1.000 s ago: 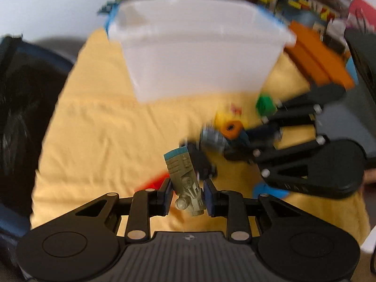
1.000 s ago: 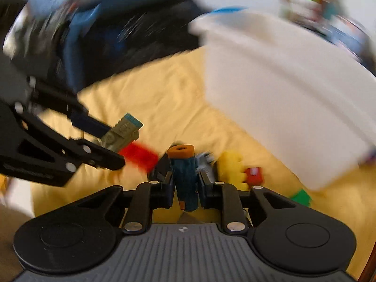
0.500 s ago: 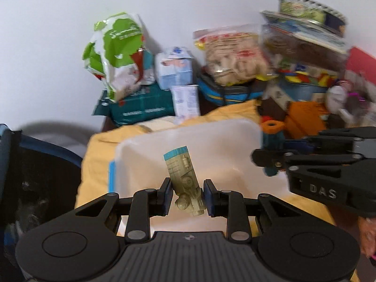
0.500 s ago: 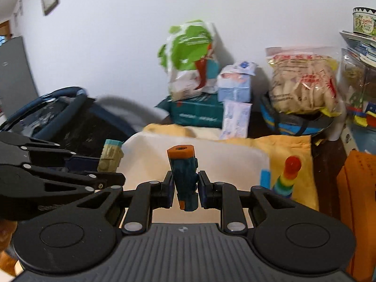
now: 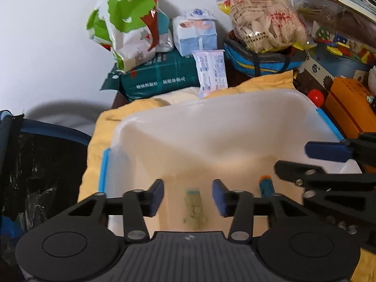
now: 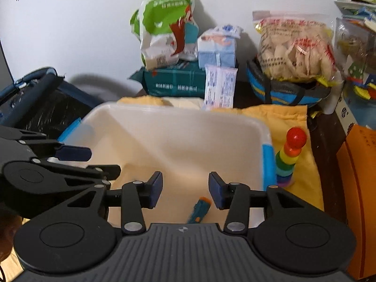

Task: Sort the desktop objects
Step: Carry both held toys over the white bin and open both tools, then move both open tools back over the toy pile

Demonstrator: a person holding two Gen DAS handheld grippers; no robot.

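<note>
Both claws, left claw (image 5: 188,196) and right claw (image 6: 185,189), gape wide and empty above the white bin (image 5: 211,127).

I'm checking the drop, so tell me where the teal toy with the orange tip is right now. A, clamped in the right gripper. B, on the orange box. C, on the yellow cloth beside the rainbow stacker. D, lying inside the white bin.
D: the teal toy lies in the white bin, below the open right gripper.
</note>
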